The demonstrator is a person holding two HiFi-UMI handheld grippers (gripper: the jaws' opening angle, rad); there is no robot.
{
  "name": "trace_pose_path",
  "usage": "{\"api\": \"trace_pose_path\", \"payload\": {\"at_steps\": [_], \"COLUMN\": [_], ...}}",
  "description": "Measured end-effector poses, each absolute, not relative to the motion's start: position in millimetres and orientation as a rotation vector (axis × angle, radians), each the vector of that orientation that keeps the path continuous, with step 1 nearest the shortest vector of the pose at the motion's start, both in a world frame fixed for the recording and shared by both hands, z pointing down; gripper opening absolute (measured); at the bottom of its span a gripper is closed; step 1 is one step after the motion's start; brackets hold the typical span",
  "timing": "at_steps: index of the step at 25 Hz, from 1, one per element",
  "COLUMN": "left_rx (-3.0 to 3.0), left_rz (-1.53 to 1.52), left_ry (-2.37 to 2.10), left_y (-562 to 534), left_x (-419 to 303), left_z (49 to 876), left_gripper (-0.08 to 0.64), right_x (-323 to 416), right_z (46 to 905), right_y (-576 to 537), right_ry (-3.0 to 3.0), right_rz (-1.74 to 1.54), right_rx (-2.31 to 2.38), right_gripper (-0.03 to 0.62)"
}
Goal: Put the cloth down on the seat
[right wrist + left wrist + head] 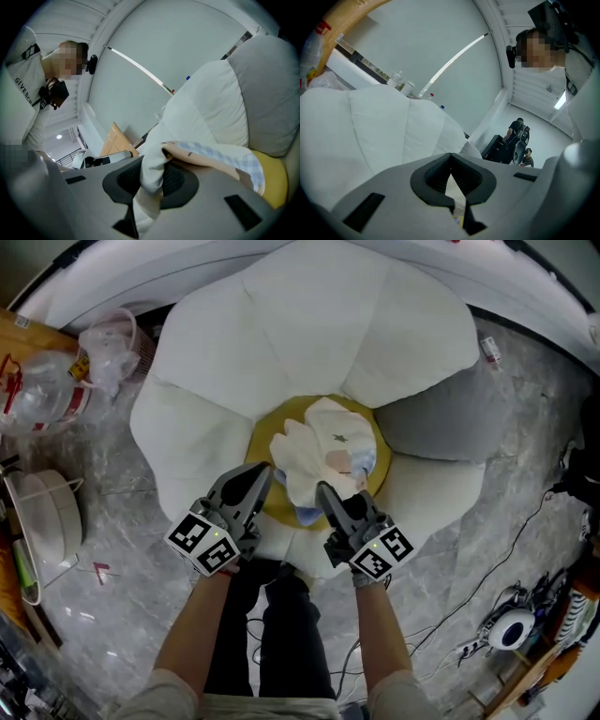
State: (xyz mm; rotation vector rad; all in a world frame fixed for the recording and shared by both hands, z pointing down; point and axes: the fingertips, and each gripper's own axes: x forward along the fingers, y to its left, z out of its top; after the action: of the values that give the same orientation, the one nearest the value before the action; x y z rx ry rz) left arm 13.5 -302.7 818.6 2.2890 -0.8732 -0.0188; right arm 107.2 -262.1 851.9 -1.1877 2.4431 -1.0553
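The seat is a flower-shaped cushion with white petals (pixel 309 324) and a yellow centre (pixel 265 430). A cream cloth (pixel 323 451) with a blue check edge lies bunched on that centre. My right gripper (pixel 323 488) is at the cloth's near edge and shut on it. In the right gripper view a fold of cloth (pixel 211 154) is pinched between the pads of that gripper (pixel 152 180) and drapes over the yellow centre (pixel 272 178). My left gripper (pixel 265 472) sits by the cloth's left edge. In its own view the left gripper (pixel 450 157) has its tips together, and no cloth shows past them.
One petal at the right is grey (pixel 441 418). On the marble floor, plastic bags and bottles (pixel 56 381) and a white basket (pixel 47 517) stand at the left. Cables and a small device (pixel 511 629) lie at the right. People (pixel 520 133) stand far off.
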Motion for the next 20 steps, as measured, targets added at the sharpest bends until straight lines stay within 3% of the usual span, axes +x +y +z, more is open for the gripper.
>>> {"api": "trace_pose_path", "payload": {"at_steps": [20], "left_rx": [2.255], "left_rz": [-0.021], "left_ry": [-0.865], "left_y": [-295.6], "left_x": [16.9], "left_z": [872.9], "left_gripper": [0.014], "right_x": [96.2], "right_z": [910.7], "right_y": [-260.3], "right_ry": [2.479], "right_rz": [-1.074], "right_rx": [-1.214], "right_gripper": [0.087]}}
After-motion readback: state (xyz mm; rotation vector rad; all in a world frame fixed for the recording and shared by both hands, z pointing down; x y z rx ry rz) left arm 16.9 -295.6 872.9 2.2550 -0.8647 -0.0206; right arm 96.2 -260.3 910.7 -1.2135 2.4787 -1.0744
